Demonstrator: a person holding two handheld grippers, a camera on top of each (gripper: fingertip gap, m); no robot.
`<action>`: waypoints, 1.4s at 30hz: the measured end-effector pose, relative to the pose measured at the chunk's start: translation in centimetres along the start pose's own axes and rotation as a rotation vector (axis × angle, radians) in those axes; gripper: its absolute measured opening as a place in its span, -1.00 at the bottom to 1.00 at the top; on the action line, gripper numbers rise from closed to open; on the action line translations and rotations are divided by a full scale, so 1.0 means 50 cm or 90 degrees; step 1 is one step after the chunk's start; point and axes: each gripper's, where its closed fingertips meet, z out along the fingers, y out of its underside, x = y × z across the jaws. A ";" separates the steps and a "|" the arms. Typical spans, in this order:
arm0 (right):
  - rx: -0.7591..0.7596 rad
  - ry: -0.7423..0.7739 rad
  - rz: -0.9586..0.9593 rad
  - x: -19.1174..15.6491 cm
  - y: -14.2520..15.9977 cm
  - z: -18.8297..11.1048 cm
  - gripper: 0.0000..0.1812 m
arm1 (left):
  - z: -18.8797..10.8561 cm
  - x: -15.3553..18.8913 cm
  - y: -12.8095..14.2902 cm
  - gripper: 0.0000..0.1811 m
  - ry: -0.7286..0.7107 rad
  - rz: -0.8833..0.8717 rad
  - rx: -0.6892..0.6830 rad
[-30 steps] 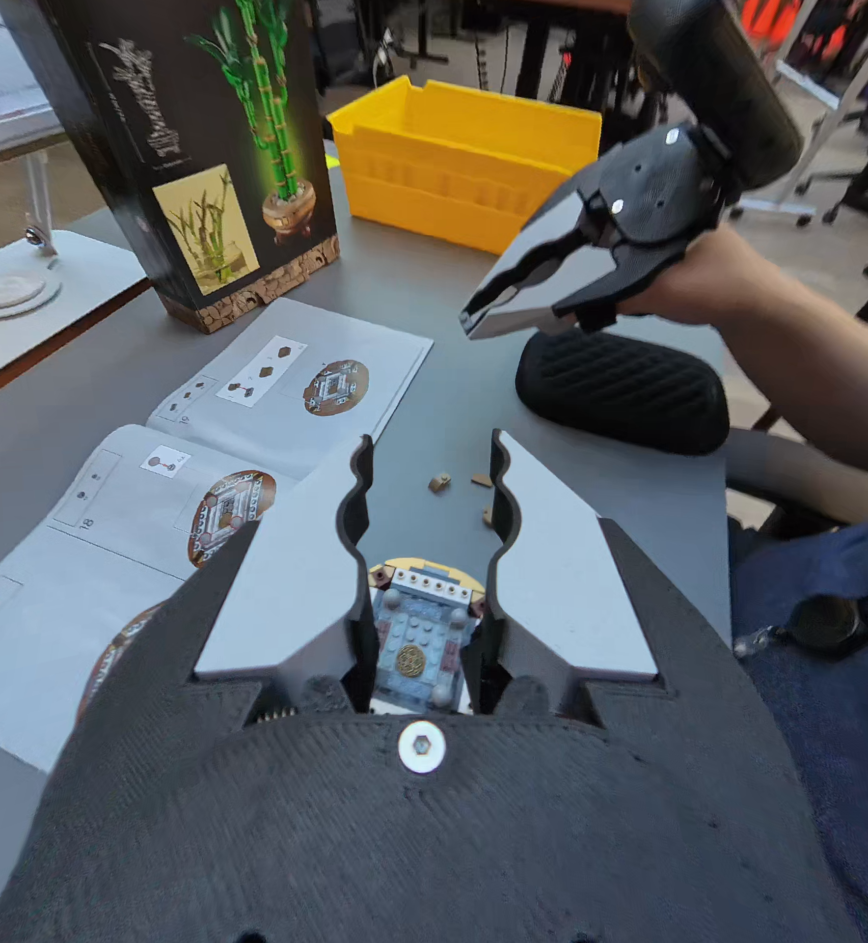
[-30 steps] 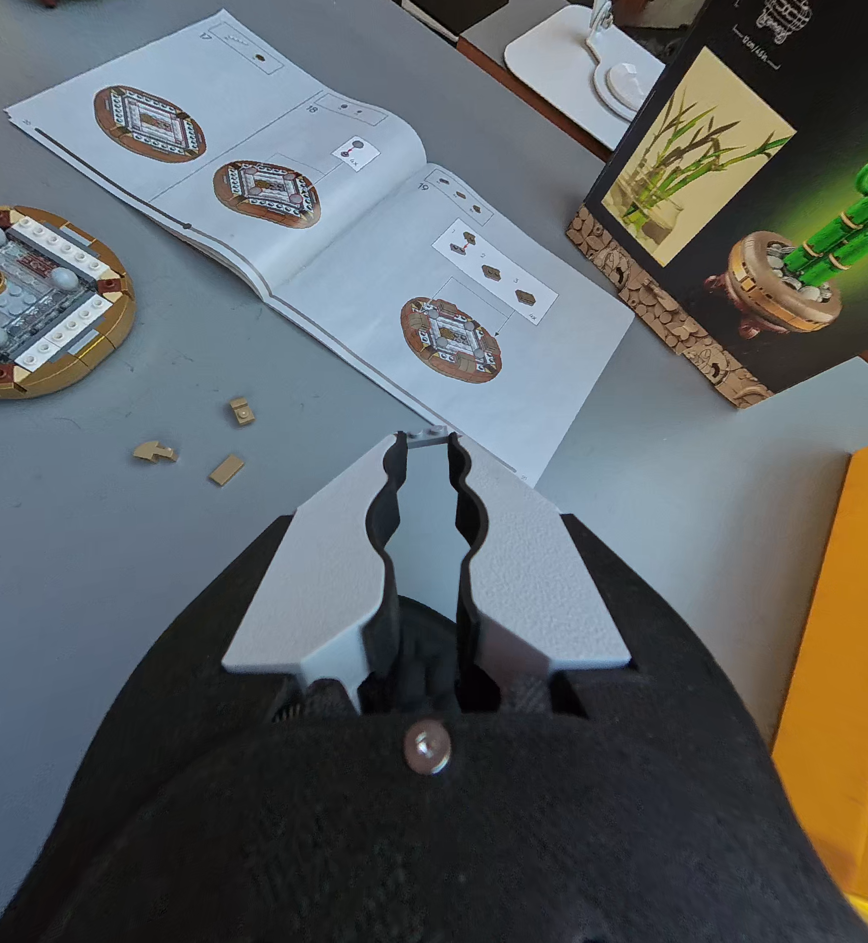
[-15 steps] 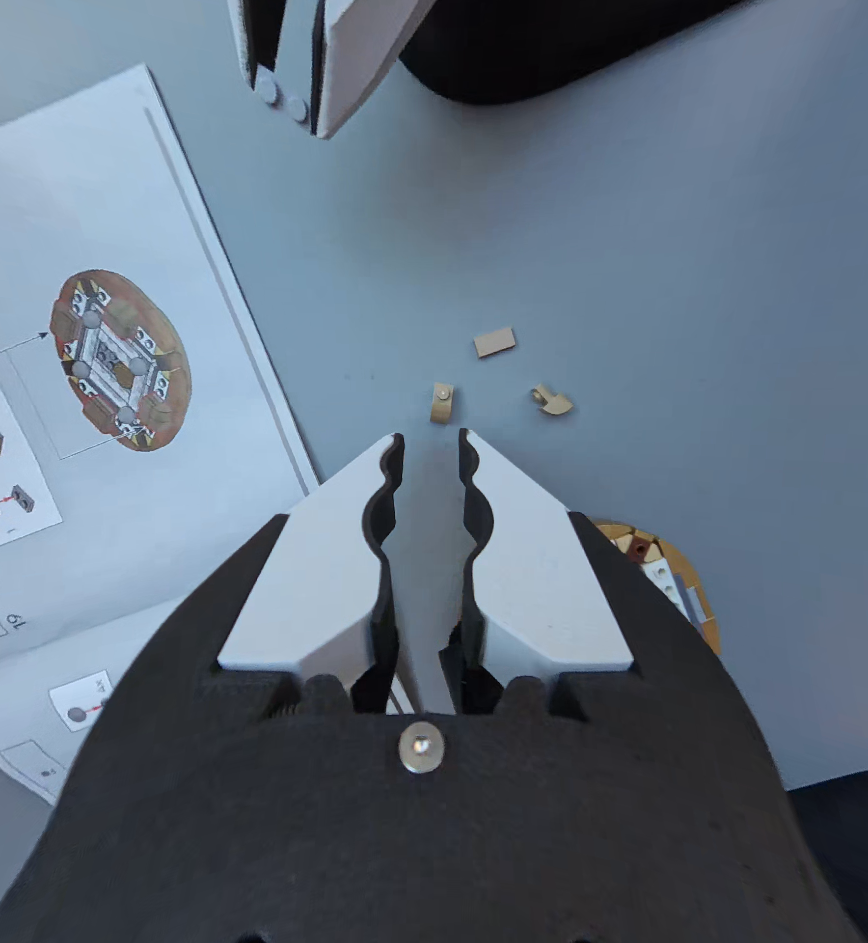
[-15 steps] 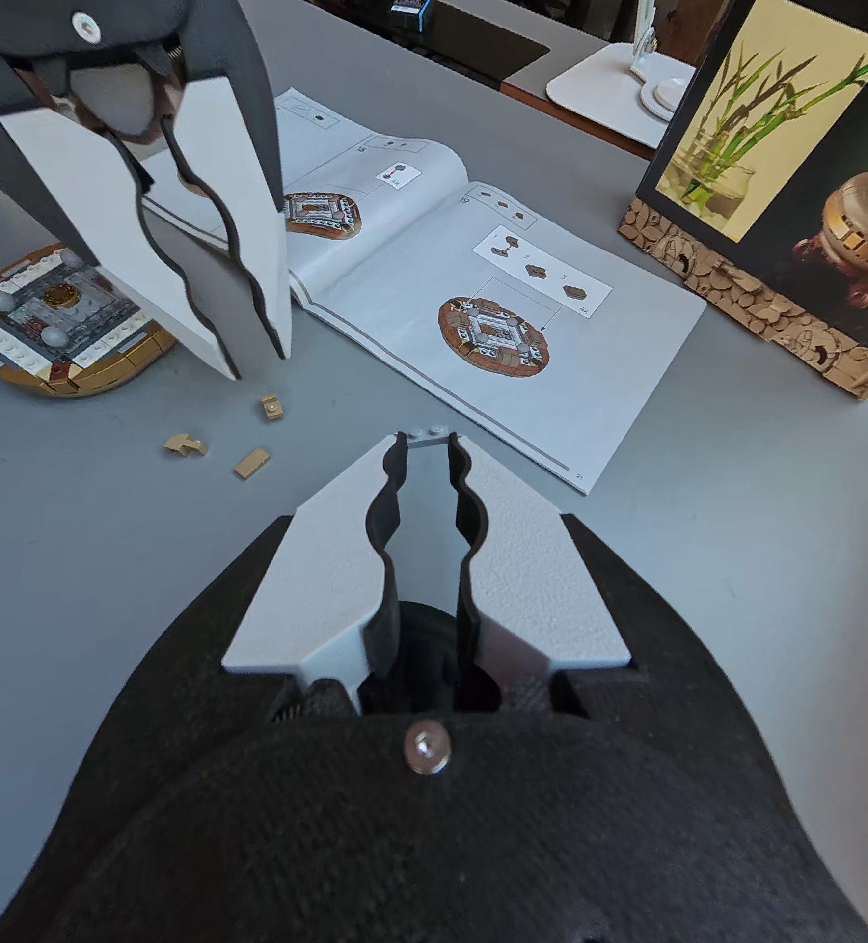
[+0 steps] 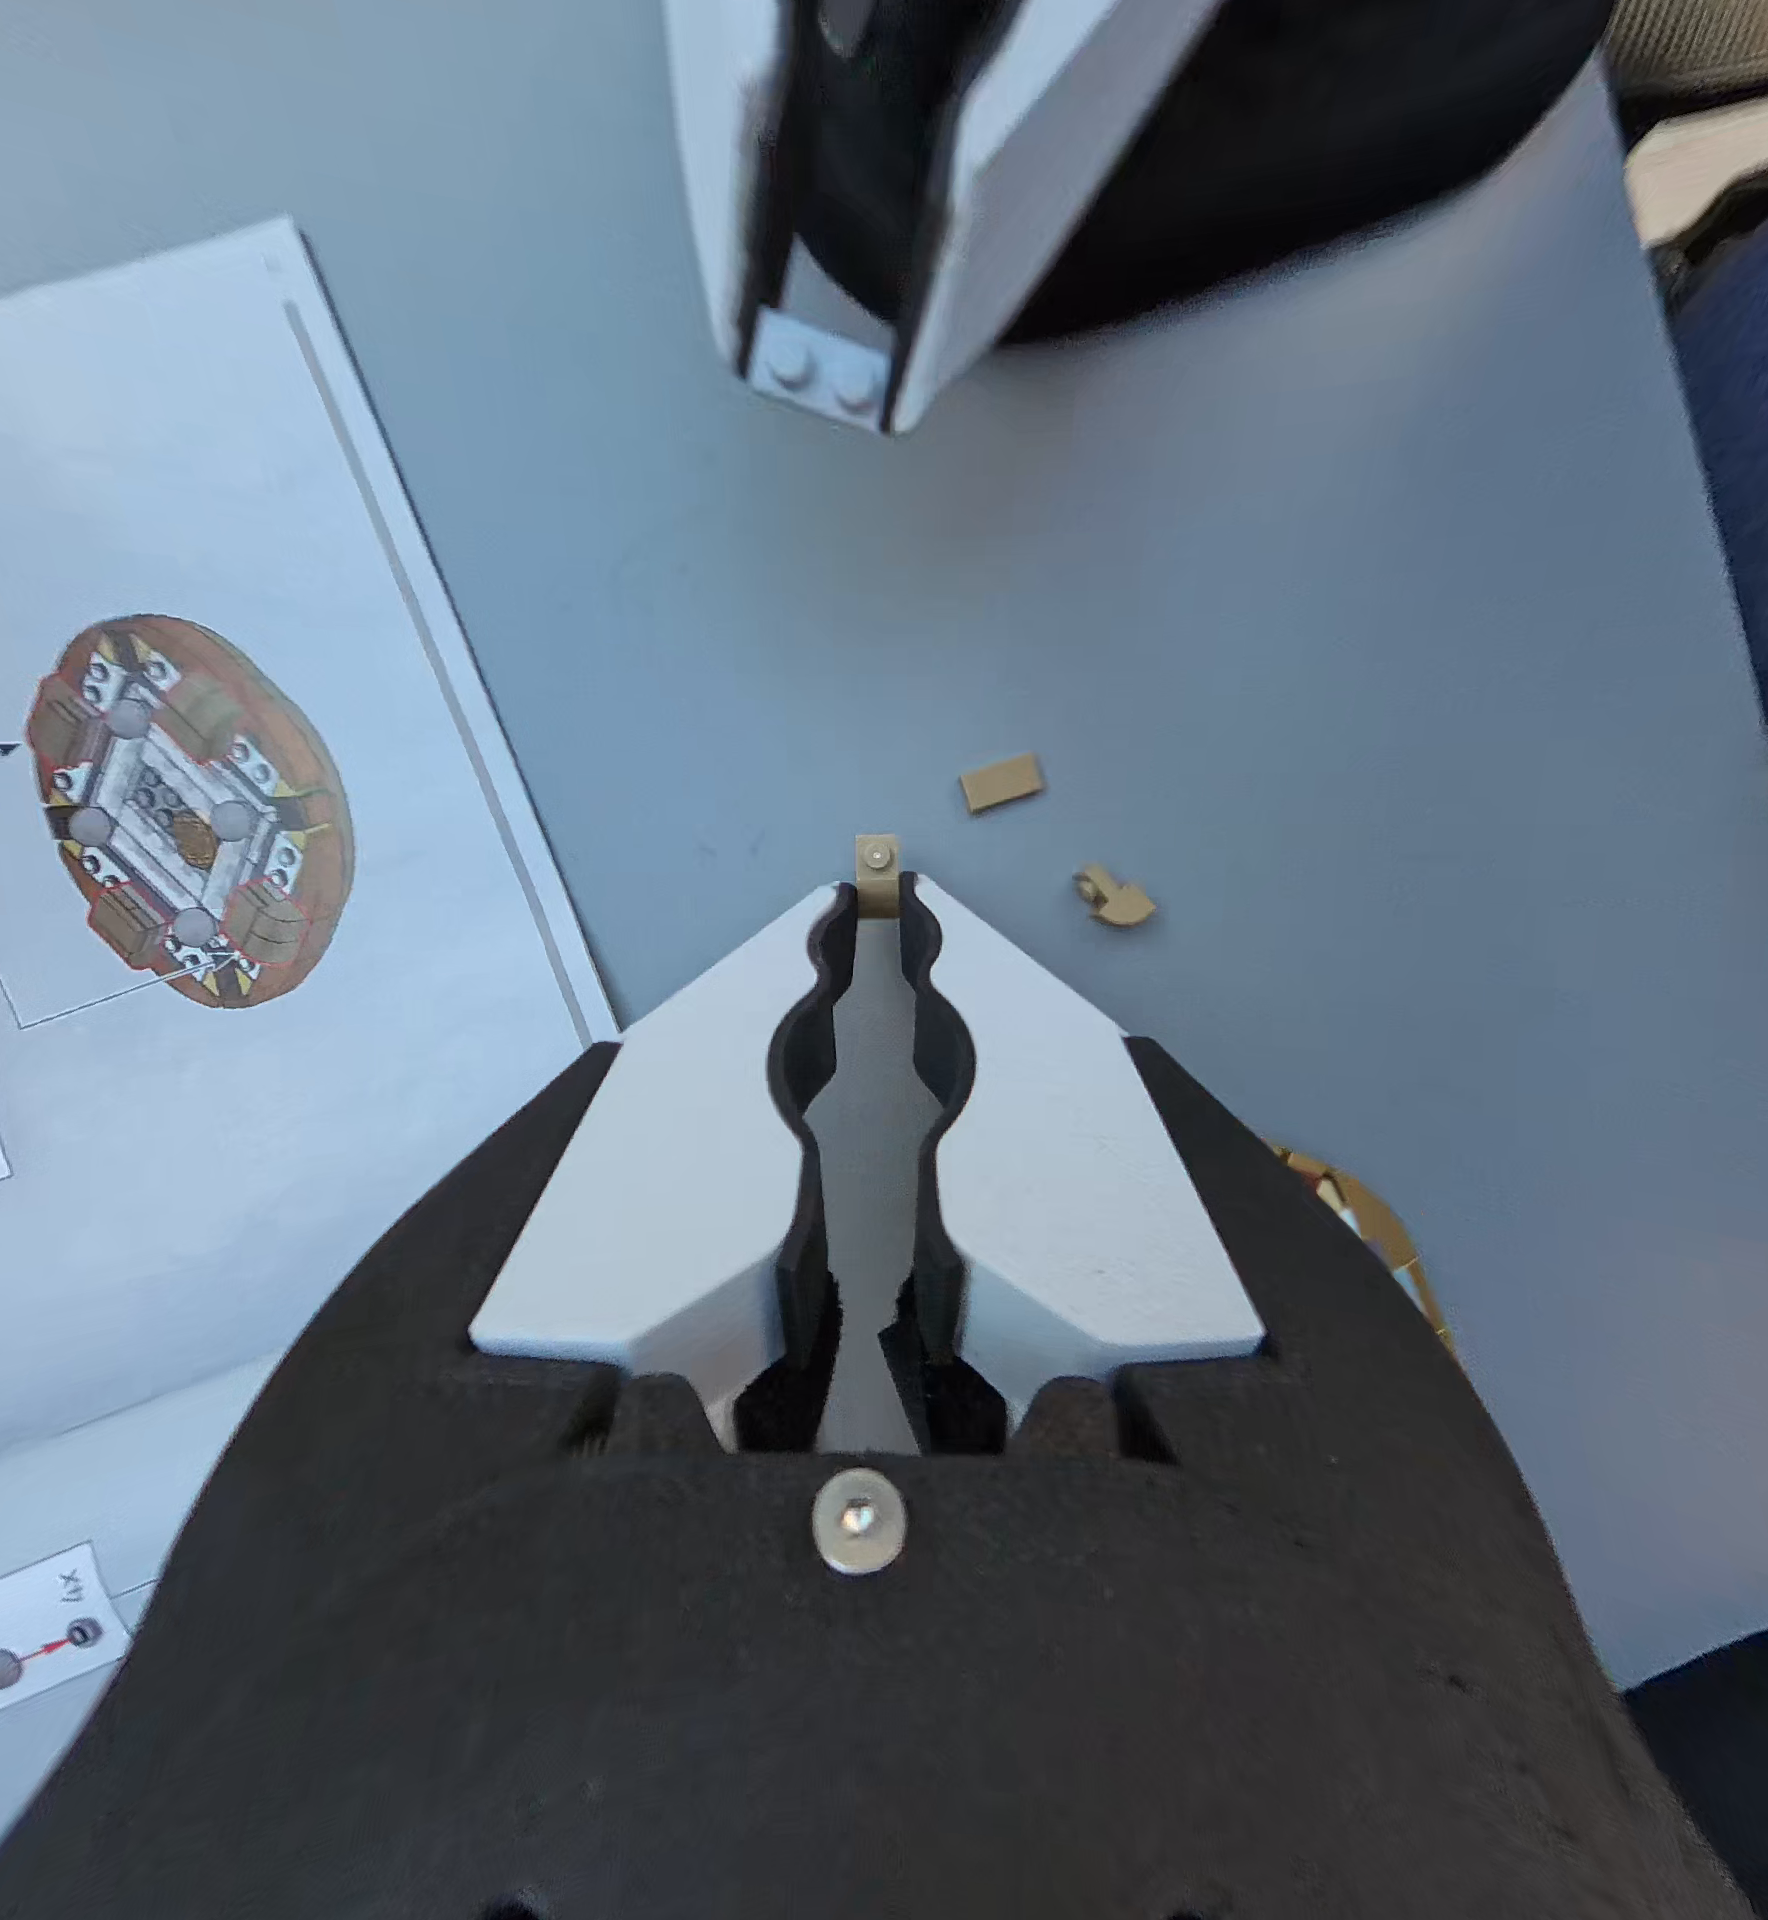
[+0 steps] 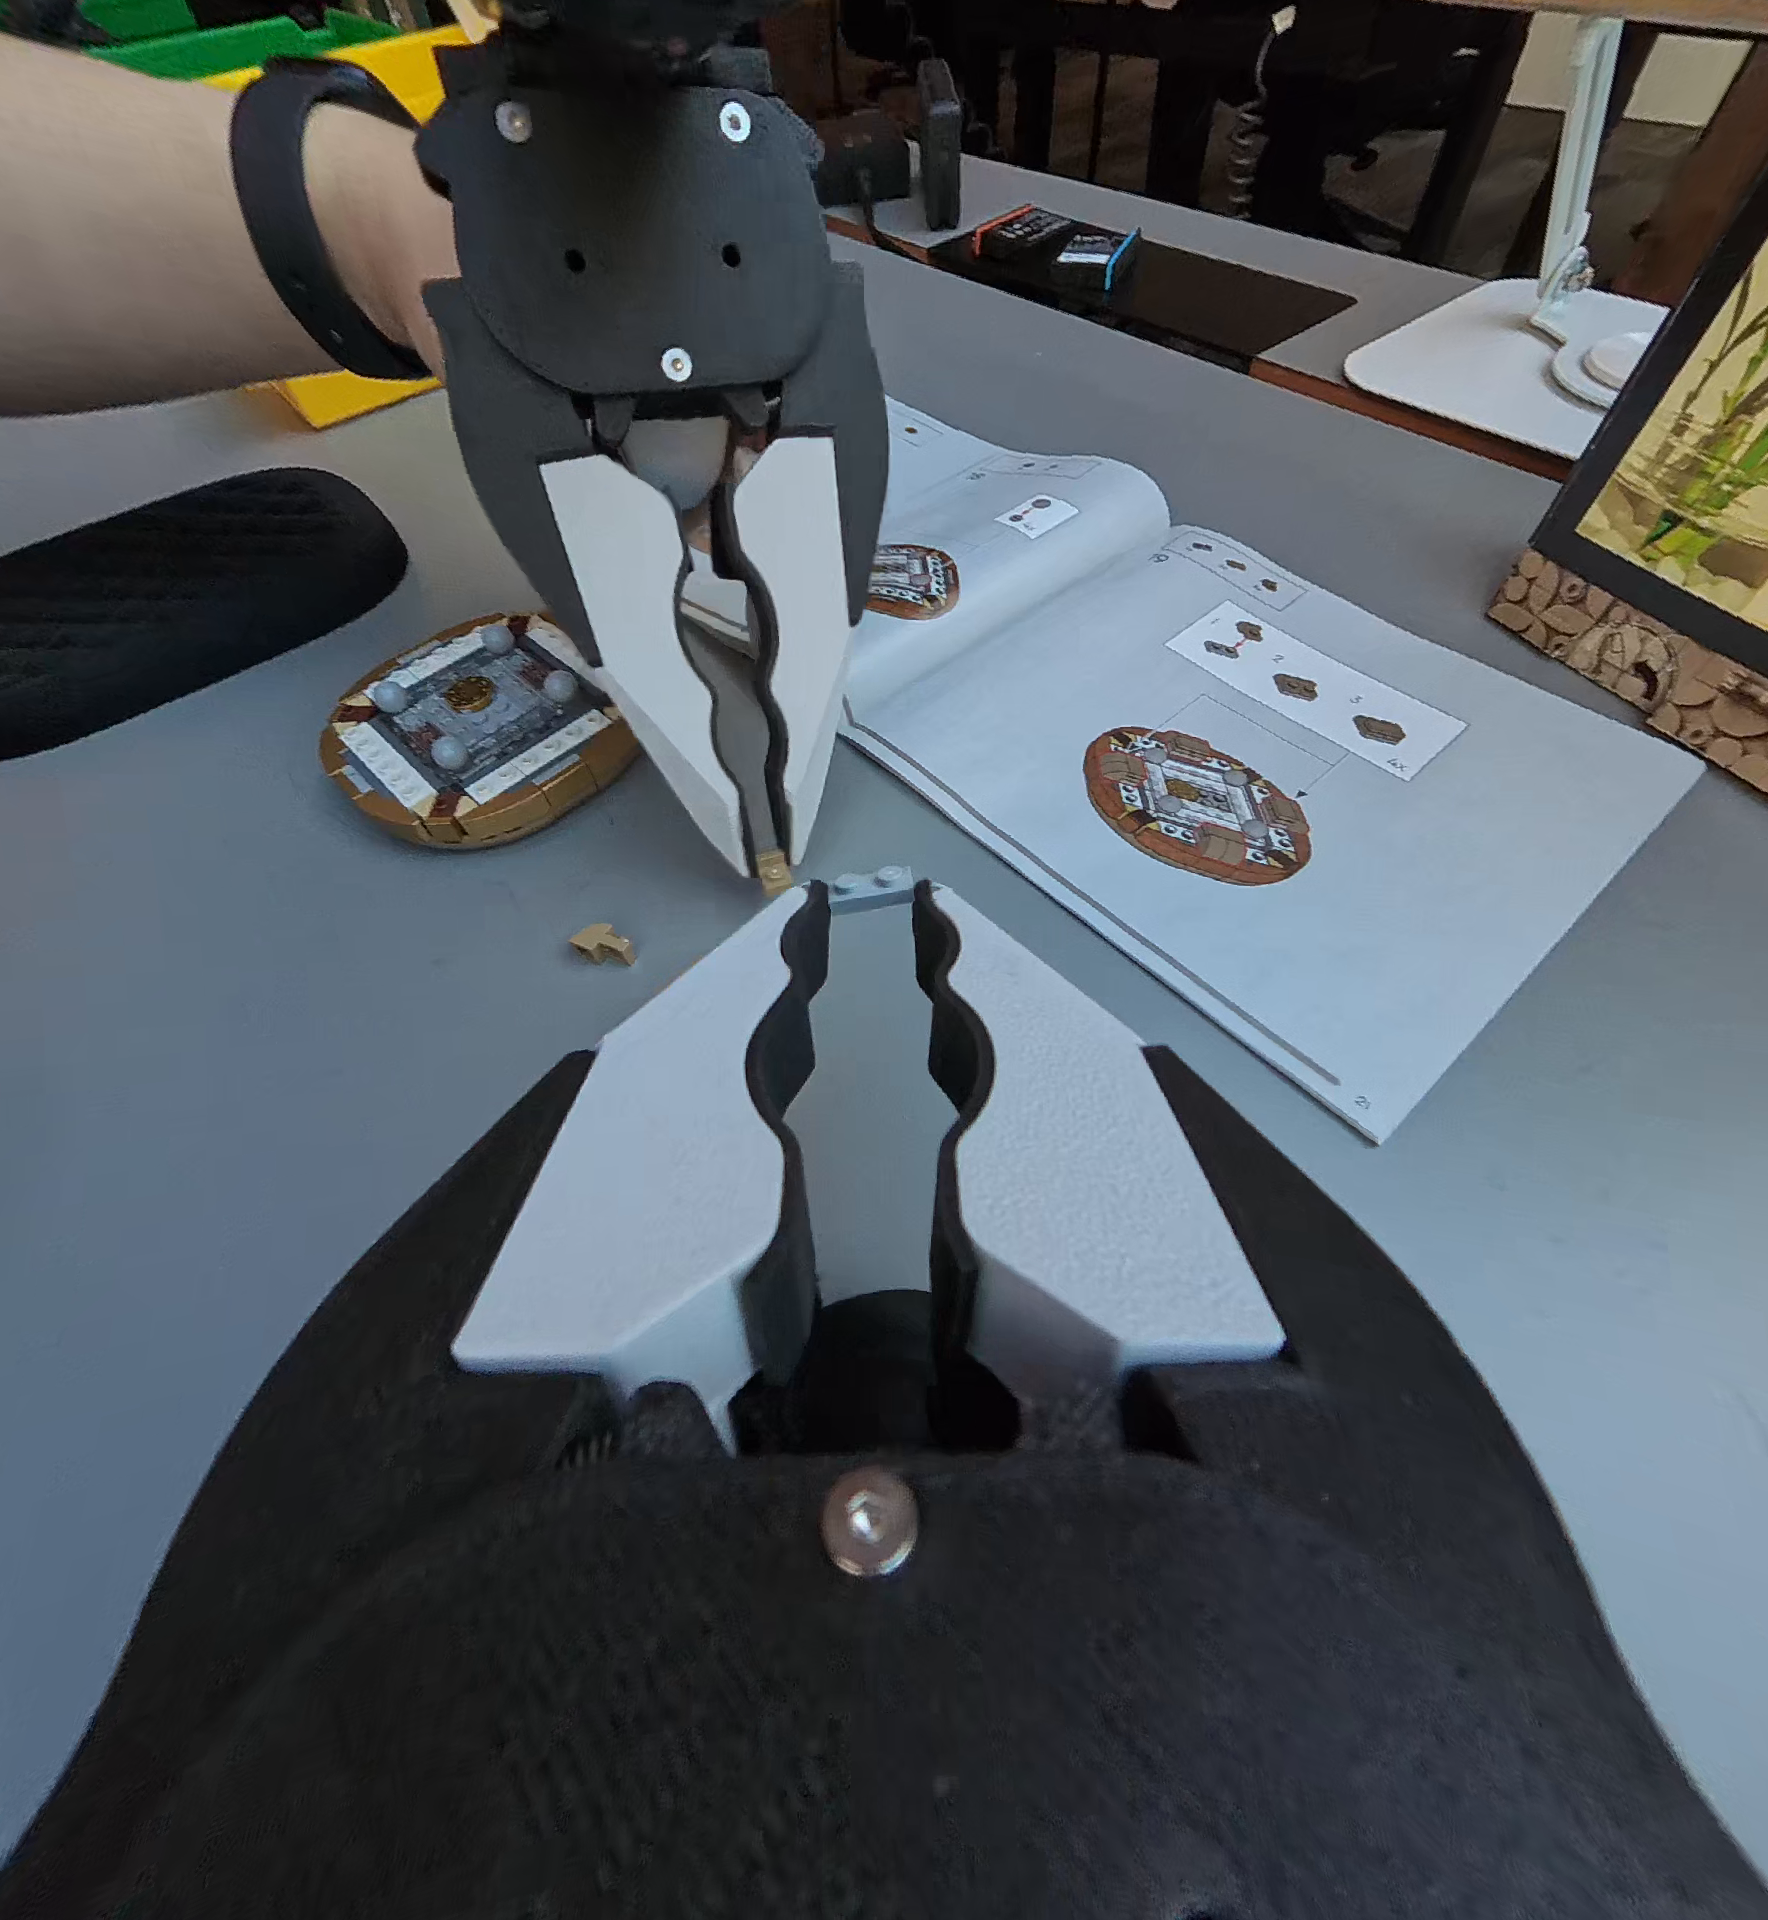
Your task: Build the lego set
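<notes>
My left gripper point(image 5: 875, 896) is shut on a small tan brick point(image 5: 878, 878) at table level; it also shows in the right wrist view point(image 6: 771, 862) with the tan brick point(image 6: 774, 871) at its tips. My right gripper point(image 6: 867, 896) is shut on a grey two-stud plate point(image 6: 869, 889), just in front of the left gripper's tips; it shows in the left wrist view point(image 5: 823, 364) too. A tan tile point(image 5: 1001, 781) and a tan curved piece point(image 5: 1114, 899) lie loose on the table. The round brown-and-grey base point(image 6: 475, 727) sits behind and left of the left gripper.
The open instruction booklet point(image 6: 1171, 779) lies to the right of the grippers. The set's box point(image 6: 1690, 520) stands at the far right. A black wrist rest point(image 6: 132, 603) lies at the left, with a yellow bin point(image 6: 340, 400) behind a person's forearm point(image 6: 132, 239). My right fingertips sit around 8 cm from my left ones. From my left tips it is roughly 4 cm to the tan curved piece point(image 5: 1114, 899); from my right, 9 cm. My right wrist view point(image 6: 598, 933) looks at it from another angle.
My left gripper moved off the round base to the loose tan pieces and shut on the small tan brick. My right gripper, still holding the grey plate, came close to it.
</notes>
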 end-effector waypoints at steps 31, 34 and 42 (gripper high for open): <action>0.109 -0.236 0.022 -0.213 -0.151 -0.092 -0.84 | -0.197 0.194 -0.192 -0.93 0.023 -0.030 0.071; 0.097 -0.239 0.017 -0.223 -0.144 -0.085 -0.84 | -0.193 0.201 -0.182 -0.93 0.038 -0.041 0.033; 0.123 -0.262 0.039 -0.238 -0.143 -0.076 -0.84 | -0.193 0.211 -0.168 -0.93 0.062 -0.066 -0.035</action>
